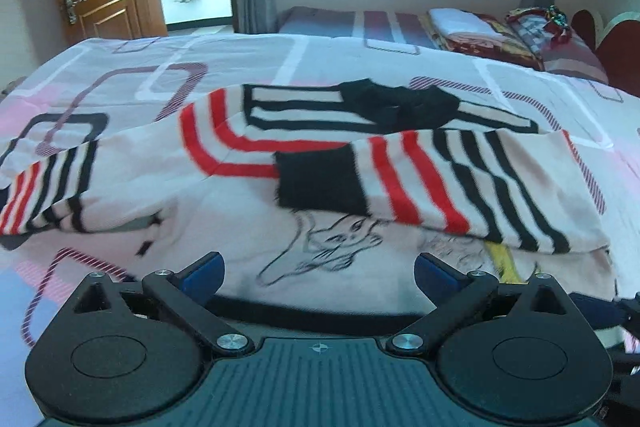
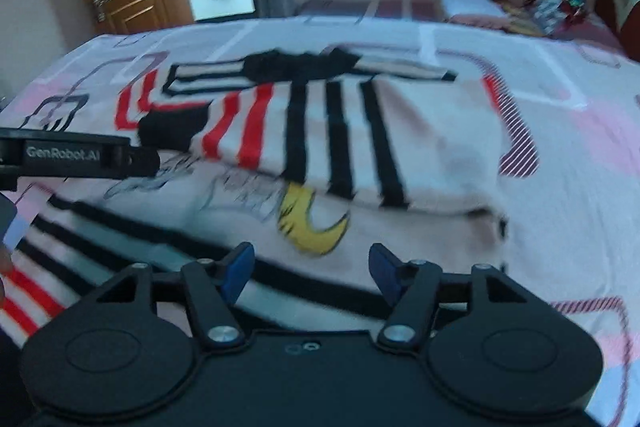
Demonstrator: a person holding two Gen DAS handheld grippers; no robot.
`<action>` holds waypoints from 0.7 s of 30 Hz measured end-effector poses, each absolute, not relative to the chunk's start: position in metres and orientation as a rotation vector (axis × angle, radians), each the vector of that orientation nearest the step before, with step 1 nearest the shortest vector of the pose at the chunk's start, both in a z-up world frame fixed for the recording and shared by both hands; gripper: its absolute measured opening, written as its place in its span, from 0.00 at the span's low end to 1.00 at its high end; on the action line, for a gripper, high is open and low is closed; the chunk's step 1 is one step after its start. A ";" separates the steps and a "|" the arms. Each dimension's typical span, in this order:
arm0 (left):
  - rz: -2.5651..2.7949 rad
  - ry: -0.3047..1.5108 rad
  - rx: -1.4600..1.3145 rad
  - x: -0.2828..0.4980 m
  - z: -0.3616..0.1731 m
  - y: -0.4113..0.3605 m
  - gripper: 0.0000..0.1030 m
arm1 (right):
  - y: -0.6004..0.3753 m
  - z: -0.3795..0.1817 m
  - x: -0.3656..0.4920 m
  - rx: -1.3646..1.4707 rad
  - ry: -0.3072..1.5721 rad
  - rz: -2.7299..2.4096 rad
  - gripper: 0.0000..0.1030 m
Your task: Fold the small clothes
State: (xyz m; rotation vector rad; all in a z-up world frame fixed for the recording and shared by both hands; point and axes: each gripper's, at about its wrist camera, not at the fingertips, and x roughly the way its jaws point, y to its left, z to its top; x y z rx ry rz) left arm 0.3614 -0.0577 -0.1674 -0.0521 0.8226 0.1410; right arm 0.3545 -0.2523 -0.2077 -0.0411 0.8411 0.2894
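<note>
Hovering low over the near hem, the left gripper (image 1: 318, 273) has its jaws spread wide with nothing between them; the right gripper (image 2: 312, 269) is likewise open and empty, just beside it. Under both lies the sweater (image 1: 224, 227), spread on the bed (image 1: 360, 55), its right sleeve (image 1: 460, 183) already folded across the chest and its left sleeve (image 1: 52, 187) lying out toward the bed's edge. Risk, as I judge it, sits in the grab: a pinch that takes only the top layer, or catches the bed sheet with it, would drag the folded sleeve askew. Uneven lifting by the two grippers could skew the hem fold.
</note>
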 end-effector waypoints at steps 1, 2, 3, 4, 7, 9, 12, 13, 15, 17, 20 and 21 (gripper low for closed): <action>0.147 0.823 -0.058 0.358 -0.168 -0.053 0.97 | -0.249 -0.209 0.353 -0.045 0.843 0.292 0.58; 0.152 0.822 -0.066 0.355 -0.168 -0.048 0.97 | -0.247 -0.208 0.352 -0.035 0.832 0.297 0.58; 0.156 0.822 -0.070 0.354 -0.170 -0.045 0.98 | -0.245 -0.205 0.350 -0.018 0.813 0.305 0.58; 0.162 0.825 -0.072 0.355 -0.171 -0.040 0.98 | -0.241 -0.202 0.348 -0.011 0.793 0.309 0.58; 0.176 0.823 -0.077 0.355 -0.173 -0.026 0.98 | -0.227 -0.197 0.352 -0.042 0.773 0.312 0.58; 0.186 0.827 -0.104 0.357 -0.174 -0.007 0.98 | -0.221 -0.194 0.354 -0.013 0.768 0.319 0.58; 0.211 0.847 -0.163 0.361 -0.176 0.031 0.98 | -0.206 -0.189 0.360 -0.008 0.751 0.316 0.58; 0.220 0.849 -0.185 0.362 -0.178 0.044 0.97 | -0.199 -0.187 0.364 -0.007 0.745 0.318 0.58; 0.254 0.851 -0.242 0.362 -0.182 0.079 0.97 | -0.178 -0.188 0.372 -0.017 0.739 0.323 0.58; 0.284 0.857 -0.300 0.362 -0.186 0.112 0.97 | -0.157 -0.191 0.381 -0.035 0.736 0.327 0.57; 0.337 0.860 -0.366 0.359 -0.194 0.160 0.97 | -0.130 -0.197 0.398 -0.034 0.742 0.311 0.48; 0.354 0.861 -0.382 0.358 -0.195 0.175 0.97 | -0.122 -0.199 0.405 -0.036 0.743 0.301 0.45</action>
